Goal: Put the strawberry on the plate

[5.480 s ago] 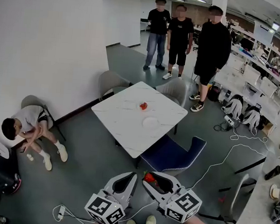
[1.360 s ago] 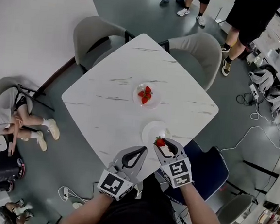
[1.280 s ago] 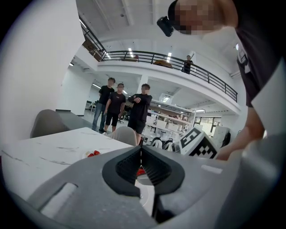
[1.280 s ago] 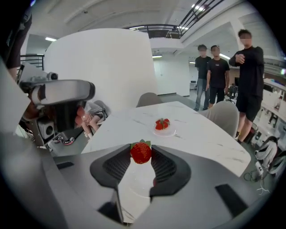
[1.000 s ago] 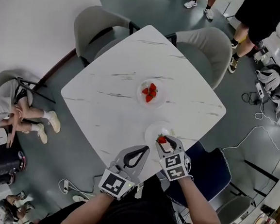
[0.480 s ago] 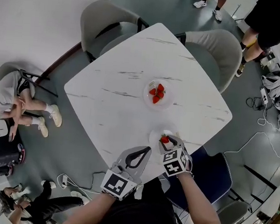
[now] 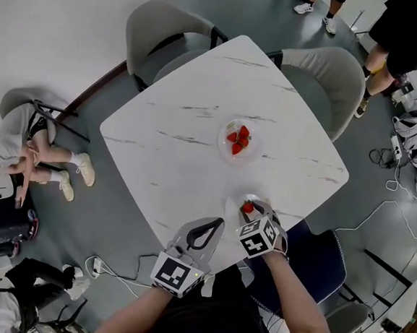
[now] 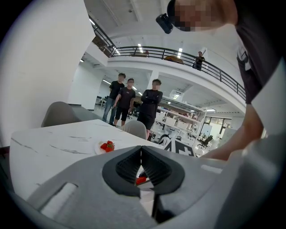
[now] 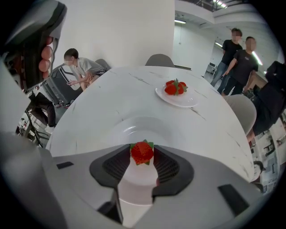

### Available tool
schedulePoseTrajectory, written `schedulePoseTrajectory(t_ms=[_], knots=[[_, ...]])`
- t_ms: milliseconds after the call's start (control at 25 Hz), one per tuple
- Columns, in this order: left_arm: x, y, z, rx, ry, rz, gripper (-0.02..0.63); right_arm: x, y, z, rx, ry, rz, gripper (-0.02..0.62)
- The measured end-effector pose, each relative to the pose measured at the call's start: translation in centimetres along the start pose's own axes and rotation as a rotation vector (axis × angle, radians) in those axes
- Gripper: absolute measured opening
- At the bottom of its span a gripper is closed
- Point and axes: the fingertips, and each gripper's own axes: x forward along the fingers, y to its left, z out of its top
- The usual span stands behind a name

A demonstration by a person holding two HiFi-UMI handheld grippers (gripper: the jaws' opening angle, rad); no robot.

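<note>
A red strawberry (image 7: 248,208) (image 9: 142,152) sits between the pads of my right gripper (image 7: 250,206) (image 9: 142,154), which is shut on it. The gripper points steeply down over an empty white plate (image 7: 235,200) (image 9: 136,129) near the table's front edge. Whether the berry touches the plate I cannot tell. My left gripper (image 7: 216,221) (image 8: 141,151) hovers at the table edge to the left, its jaws shut with nothing in them. Through its jaw loop in the left gripper view I glimpse the held strawberry (image 8: 141,180).
A second plate (image 7: 227,148) (image 9: 178,101) with strawberries (image 7: 238,139) (image 9: 175,87) stands mid-table on the white marble table (image 7: 175,130). Grey chairs (image 7: 159,27) stand at the far sides, a blue chair (image 7: 316,262) at the near right. People stand beyond; one sits on the floor at left.
My right gripper has sunk toward the empty plate with the strawberry and tipped more steeply down. The left gripper has barely shifted.
</note>
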Motion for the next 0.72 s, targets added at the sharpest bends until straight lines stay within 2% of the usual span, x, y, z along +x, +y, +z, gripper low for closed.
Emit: schedulePoseTrajectory(t_ms=[240,480,520,640,720], knots=[[-0.6,-0.2,0.3,-0.002,-0.008,0.009,0.009,-2.9,0.0,1.6,0.041,-0.058,0.012,0.178],[-1.7,-1.1,1.4,0.005,-0.018,0.008,0.009,-8.2,0.7,4.5,0.096,-0.21,0.004,0.175],[-2.1,-1.3,1.7,0.005,-0.022,0.009,0.009,-9.3,1.1,5.1,0.108,-0.246,0.004,0.165],[-3.4,-1.8,2.7,0.011,-0.033,0.015,0.009,-12.3,2.0,7.2,0.167,-0.383,0.015,0.041],[-4.5,-2.0,3.4,0.006,-0.043,0.021,0.009,-14.1,2.6,8.2,0.21,-0.459,0.03,0.008]])
